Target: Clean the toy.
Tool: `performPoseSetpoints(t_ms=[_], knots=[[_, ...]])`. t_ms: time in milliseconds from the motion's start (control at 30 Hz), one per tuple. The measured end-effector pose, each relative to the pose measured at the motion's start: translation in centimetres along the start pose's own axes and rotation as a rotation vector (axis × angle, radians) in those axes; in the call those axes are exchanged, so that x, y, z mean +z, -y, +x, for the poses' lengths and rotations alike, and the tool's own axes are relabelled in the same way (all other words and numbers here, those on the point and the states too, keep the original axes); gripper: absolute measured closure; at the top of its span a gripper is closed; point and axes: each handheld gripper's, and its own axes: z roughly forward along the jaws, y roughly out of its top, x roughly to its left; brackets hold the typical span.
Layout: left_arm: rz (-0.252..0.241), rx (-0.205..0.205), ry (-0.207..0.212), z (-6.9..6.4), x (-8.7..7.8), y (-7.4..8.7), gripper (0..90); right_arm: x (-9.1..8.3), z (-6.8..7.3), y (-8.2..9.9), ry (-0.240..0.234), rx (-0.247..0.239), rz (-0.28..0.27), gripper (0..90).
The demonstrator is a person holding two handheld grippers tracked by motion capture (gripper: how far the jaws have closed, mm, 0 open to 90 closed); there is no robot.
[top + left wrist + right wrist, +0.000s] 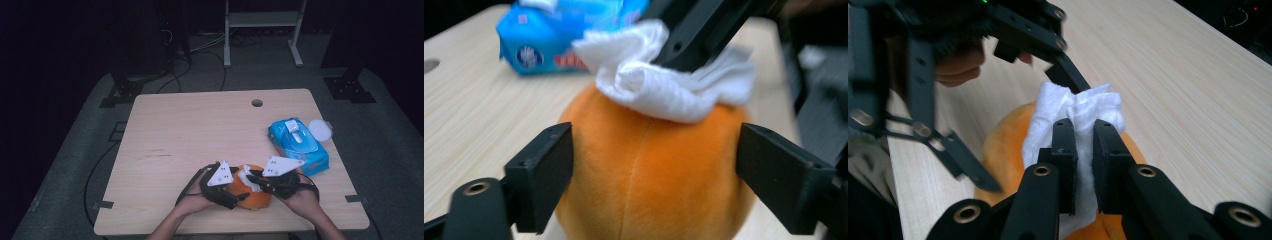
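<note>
The bench (200, 130) is the broad pale wooden top under my hands, with a round hole (257, 103) near its far edge. Toward its right side lies a blue pack of wipes (299, 146), and just beyond that, touching or nearly touching it, a round white lid (320, 130).

Close to my edge of the bench, between my two hands, sits the orange plush ball (255, 196). It rests on the wood, and a crumpled white wipe (248, 177) lies on top of it.

My left gripper (656, 170) stands around the ball, one jaw on each side of its orange flank. The left jaw lies right against the plush, while the right one stands at its edge; I cannot tell whether either presses on it, so these jaws stand open about the ball.

My right gripper (1084, 155) comes in from the right above the ball. Its jaws are closed tight on the white wipe, which bunches up between the pads and spills out above and below them onto the orange top.
</note>
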Motion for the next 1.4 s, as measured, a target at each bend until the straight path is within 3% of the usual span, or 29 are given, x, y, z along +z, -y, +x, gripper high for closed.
performPoseSetpoints(t_ms=[167,233,300,367,467,567,700,800,900,1000,1100,1133,1200,1333,1400], knots=[[0.011,-0.076,0.002,1.4,-0.8,1.0,23.0,-0.4,-0.8,0.6,0.024,0.013,0.018,80.5],[0.001,-0.087,0.008,1.7,-0.9,1.3,22.6,-0.7,-1.4,1.3,0.028,0.043,0.026,80.5],[-0.017,-0.079,0.01,1.6,-0.9,1.1,18.5,-0.7,-2.0,1.8,0.014,0.077,0.015,80.5],[-0.029,-0.052,0.015,1.3,-0.8,0.5,13.4,-0.6,-1.8,1.7,0.023,0.069,0.021,80.5],[-0.016,-0.032,0.017,0.7,-0.4,0.1,15.1,-0.1,-0.7,0.9,0.014,0.043,0.005,80.4],[0.016,-0.004,0.002,0.5,-0.5,0.3,23.2,0.5,0.3,0.5,0.019,-0.001,0.018,80.3],[0.016,-0.061,0.004,1.2,-0.9,0.8,30.1,0.1,-0.6,0.8,0.018,0.02,0.017,80.3],[0.018,-0.072,0.008,1.5,-0.9,0.9,29.9,-0.3,-1.6,1.8,0.031,0.054,0.018,80.3],[0.003,-0.063,0.01,1.2,-0.6,0.4,20.1,-0.5,-1.9,2.2,0.034,0.088,0.018,80.3],[0.033,-0.068,0.022,0.9,-0.1,-0.1,10.8,0.0,-1.3,1.6,0.043,0.065,0.009,80.3],[0.051,0.001,0.01,0.3,-0.1,-0.1,18.6,0.6,0.1,0.5,0.015,0.037,-0.012,80.3],[0.058,0.001,0.004,0.4,-0.2,-0.1,22.0,0.9,0.6,0.2,0.006,0.02,-0.013,80.3],[0.068,-0.018,0.005,0.8,-0.5,0.2,25.9,1.2,1.1,-0.1,0.013,-0.01,-0.005,80.3],[0.068,-0.082,-0.001,1.7,-1.0,0.9,30.6,0.6,-0.2,0.9,0.035,0.025,0.001,80.3],[0.062,-0.095,0.003,1.9,-1.0,1.0,31.0,0.1,-0.9,1.6,0.045,0.05,0.007,80.3]])
